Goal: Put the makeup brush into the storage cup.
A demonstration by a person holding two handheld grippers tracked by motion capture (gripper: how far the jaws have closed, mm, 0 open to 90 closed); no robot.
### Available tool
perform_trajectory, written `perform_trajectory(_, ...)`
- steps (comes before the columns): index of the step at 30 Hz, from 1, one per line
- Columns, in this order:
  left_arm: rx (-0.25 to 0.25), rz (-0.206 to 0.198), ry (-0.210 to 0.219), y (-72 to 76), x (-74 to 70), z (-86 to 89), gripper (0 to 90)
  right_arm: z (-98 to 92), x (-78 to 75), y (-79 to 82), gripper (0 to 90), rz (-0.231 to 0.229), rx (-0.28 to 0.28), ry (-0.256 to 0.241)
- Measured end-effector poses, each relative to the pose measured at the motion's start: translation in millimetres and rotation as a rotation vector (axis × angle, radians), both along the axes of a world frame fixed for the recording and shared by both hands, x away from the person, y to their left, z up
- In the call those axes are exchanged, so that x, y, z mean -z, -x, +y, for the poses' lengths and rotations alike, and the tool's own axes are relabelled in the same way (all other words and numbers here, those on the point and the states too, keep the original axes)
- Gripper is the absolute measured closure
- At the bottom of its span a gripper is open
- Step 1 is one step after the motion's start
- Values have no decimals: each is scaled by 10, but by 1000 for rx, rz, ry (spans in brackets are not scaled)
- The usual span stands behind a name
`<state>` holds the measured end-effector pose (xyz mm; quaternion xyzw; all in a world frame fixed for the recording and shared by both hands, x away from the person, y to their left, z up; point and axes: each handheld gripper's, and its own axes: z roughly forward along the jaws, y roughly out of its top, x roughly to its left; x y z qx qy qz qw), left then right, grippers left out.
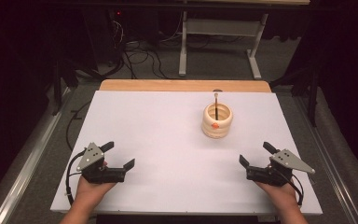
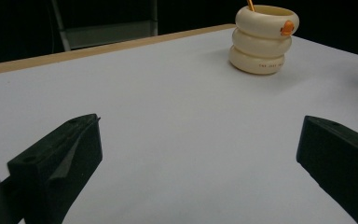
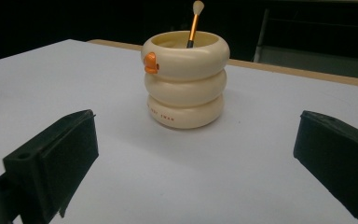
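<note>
Both the left gripper [image 1: 120, 156] and right gripper [image 1: 256, 154] were wide open and empty, so the right one, nearer the cream ringed holder [image 1: 217, 120], should reach slowly for the thin orange-handled brush [image 3: 194, 24] standing up inside.

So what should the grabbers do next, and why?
Probably the right gripper should move forward toward the cream holder. It sits nearer than the left gripper, both have open jaws holding nothing, and the brush stands untouched inside.
</note>
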<state>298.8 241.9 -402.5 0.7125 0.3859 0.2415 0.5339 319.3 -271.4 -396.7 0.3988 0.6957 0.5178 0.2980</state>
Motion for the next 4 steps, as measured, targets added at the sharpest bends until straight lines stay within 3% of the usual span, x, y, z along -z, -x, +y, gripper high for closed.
perform_trajectory(4, -2, 0, 1, -3, 0, 7, 7, -4, 4, -6, 10, 1, -2, -1)
